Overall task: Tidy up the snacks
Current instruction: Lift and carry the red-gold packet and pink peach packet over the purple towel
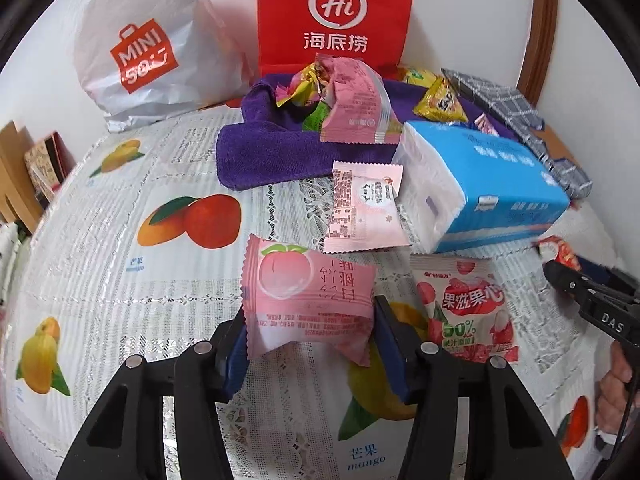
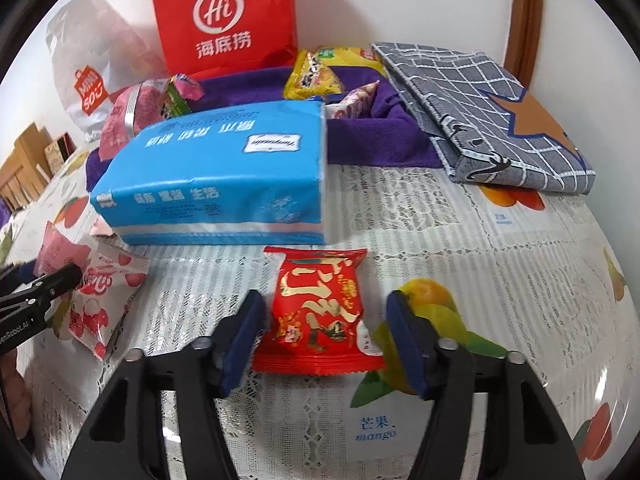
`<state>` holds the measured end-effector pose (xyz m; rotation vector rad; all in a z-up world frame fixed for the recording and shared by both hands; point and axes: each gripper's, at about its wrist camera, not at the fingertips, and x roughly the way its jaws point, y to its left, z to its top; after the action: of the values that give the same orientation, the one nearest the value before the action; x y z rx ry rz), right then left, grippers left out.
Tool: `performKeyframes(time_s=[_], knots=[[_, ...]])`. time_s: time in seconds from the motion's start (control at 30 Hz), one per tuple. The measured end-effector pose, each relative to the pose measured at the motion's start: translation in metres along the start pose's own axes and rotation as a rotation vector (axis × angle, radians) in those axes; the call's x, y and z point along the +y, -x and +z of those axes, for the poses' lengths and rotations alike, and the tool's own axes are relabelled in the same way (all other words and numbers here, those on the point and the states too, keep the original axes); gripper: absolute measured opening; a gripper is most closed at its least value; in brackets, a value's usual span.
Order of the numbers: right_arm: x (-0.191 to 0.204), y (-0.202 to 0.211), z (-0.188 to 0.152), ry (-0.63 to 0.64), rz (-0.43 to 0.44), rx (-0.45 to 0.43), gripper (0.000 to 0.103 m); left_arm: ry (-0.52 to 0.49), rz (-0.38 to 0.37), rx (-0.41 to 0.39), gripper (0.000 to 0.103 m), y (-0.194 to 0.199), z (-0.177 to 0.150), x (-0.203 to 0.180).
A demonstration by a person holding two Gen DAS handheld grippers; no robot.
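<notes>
My left tool [image 1: 310, 344] grips a pink peach packet [image 1: 308, 300]; my right tool [image 2: 324, 334] gapes around a red packet [image 2: 320, 312] at the fruit-print bench's [image 2: 500, 248] six o'clock.

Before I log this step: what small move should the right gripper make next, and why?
Probably close the right gripper on the red foil snack packet: the packet lies between its blue pads, which do not seem to press on it.

The tissue pack [image 2: 212, 184] lies on the tablecloth [image 2: 420, 216], before the towel [image 2: 376, 136] bearing snacks [image 2: 312, 76].
</notes>
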<state>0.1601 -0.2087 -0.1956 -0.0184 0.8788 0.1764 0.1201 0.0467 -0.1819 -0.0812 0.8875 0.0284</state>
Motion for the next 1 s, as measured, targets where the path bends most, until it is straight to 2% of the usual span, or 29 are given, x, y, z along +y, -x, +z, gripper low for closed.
performKeyframes(time_s=[0.07,0.2,0.3,0.37,0.47,1.0], knots=[[-0.007,0.002,0.0,-0.033,0.016,-0.009,0.047,0.012,-0.007,0.005,0.052,0.001,0.0,0.002],[-0.012,0.005,0.0,-0.055,0.031,-0.014,0.041,0.034,-0.05,0.021,0.052,0.009,0.002,0.004],[-0.013,0.009,0.001,-0.073,0.031,0.0,0.041,0.019,-0.03,0.0,0.052,0.022,0.004,0.002],[-0.012,0.015,0.001,-0.082,0.053,0.0,0.04,0.014,-0.035,-0.005,0.052,0.03,0.007,0.001],[-0.008,0.031,0.006,-0.063,0.04,-0.024,0.04,0.015,-0.045,-0.015,0.052,0.042,0.012,-0.002],[0.004,0.108,0.041,-0.028,0.035,-0.111,0.04,0.004,-0.15,-0.043,0.052,0.089,0.048,-0.035]])
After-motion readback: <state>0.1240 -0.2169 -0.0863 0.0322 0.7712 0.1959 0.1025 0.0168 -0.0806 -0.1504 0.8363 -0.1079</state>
